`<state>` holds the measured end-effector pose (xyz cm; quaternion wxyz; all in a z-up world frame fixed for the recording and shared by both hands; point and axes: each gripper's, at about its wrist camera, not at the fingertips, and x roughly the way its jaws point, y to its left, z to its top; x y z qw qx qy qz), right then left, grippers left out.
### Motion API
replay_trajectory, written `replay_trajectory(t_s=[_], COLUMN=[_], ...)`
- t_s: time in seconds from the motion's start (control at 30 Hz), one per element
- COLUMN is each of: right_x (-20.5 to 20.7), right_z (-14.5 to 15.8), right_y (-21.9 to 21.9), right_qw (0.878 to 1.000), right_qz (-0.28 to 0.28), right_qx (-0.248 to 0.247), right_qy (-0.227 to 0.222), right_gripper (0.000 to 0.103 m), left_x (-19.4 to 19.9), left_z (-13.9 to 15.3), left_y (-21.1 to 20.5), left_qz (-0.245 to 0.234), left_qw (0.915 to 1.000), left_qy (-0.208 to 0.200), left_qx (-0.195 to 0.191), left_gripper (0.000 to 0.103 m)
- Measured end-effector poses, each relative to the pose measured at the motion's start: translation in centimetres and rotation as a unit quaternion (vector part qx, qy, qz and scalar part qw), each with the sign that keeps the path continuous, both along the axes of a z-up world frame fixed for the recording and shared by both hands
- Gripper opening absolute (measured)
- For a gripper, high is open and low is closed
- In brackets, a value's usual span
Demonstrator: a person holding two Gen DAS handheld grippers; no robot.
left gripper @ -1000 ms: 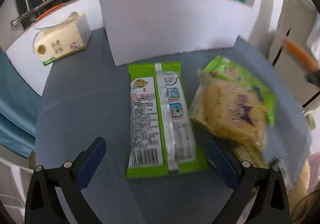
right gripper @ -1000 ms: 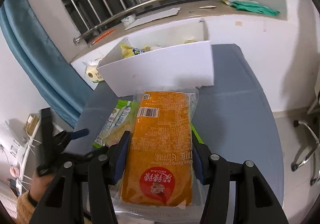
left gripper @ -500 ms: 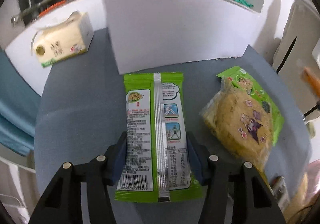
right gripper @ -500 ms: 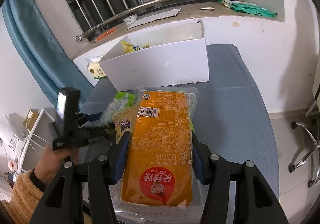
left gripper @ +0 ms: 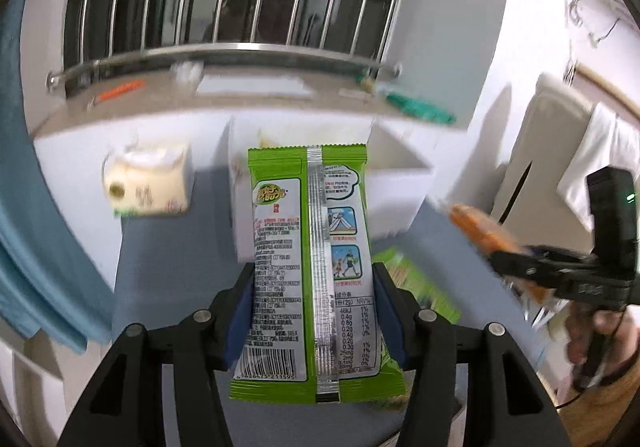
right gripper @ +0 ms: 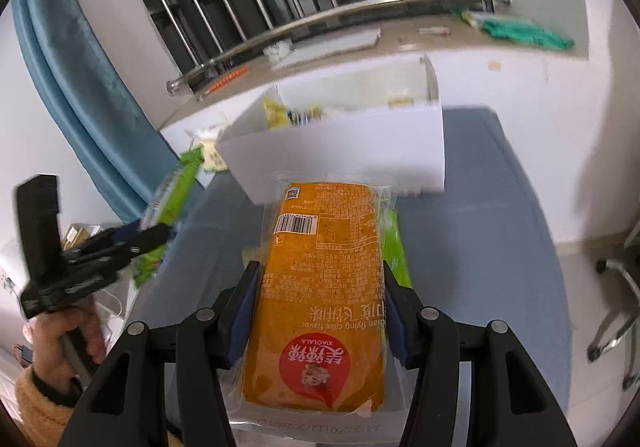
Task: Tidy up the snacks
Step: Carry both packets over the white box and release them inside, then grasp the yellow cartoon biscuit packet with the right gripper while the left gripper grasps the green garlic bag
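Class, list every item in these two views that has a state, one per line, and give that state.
Left tongs: shut on green packet.
Green packet: gripped, lifted off the table.
Right tongs: shut on orange packet.
Orange packet: gripped.
White box: open-topped, snacks inside.
Tissue pack: open, tissue protruding.

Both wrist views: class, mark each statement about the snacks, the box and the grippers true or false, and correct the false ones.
1. The left gripper grips a green snack packet. True.
2. The right gripper is empty. False: it grips an orange cake packet.
3. The white box already holds snacks. True.
4. The tissue pack lies inside the white box. False: it sits beside it on the table.
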<state>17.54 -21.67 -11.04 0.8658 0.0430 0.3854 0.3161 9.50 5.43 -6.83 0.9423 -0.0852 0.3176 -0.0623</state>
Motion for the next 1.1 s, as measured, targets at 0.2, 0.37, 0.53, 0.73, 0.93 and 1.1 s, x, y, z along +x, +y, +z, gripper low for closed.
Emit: replay_trajectory(t_s=[0.2,0.37,0.53,0.73,0.93,1.1], right_x=[4.8,10.6,17.0,21.5,22.0,20.3], right_z=[3.3,5.0,5.2,6.1,5.4,5.8], right_y=[0.7,2.2,4.5,4.9,3.7,3.1], right_qw=[0.999,0.999,0.999,0.999,0.998,0.997], right_qz=[-0.013,-0.024,-0.028,-0.042,-0.058,-0.053], right_qx=[0.013,0.018,-0.007,0.007,-0.002,-0.021], right_qy=[-0.036,-0.042,-0.037,-0.027,-0.028,-0.054], right_gripper=[0.059,0.059,0.059,0.081,0.103,0.103], left_x=[5.4,13.5,19.1,22.9,22.7,21.1], left_z=[4.0,5.1,4.3,2.3,0.2,0.8], left_y=[-0.6,-1.1,-1.4,-0.9,0.5,0.5], left_qz=[-0.006,-0.001,0.009,0.034,0.048,0.047], left_qw=[0.9992,0.9996,0.9999,0.9986,0.9971,0.9974], left_qy=[-0.037,-0.022,0.002,0.035,0.057,0.05], left_qx=[-0.016,-0.015,0.005,0.019,0.014,0.022], left_gripper=[0.06,0.06,0.06,0.1,0.103,0.103])
